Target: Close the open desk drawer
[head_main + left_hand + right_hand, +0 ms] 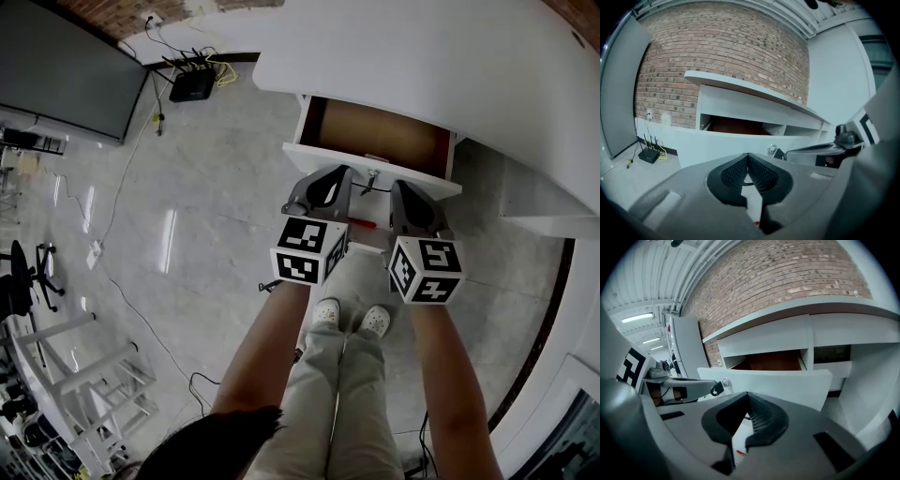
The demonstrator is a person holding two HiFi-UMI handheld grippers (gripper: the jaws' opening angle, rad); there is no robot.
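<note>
We've got left tongs (330, 183) and right tongs (405, 192) both pinched shut, empty (side by side). The drawer front (356, 163) sits dead ahead, running crosswise, equally near both.

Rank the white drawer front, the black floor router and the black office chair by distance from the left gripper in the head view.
1. White drawer front, directly ahead of left gripper.
2. Black floor router, beyond, to the left.
3. Black office chair, far left edge.

Glossy grey floor (206, 187): white desk (450, 56), router (192, 86) w/ cables (223, 73), office chair (21, 281).
</note>
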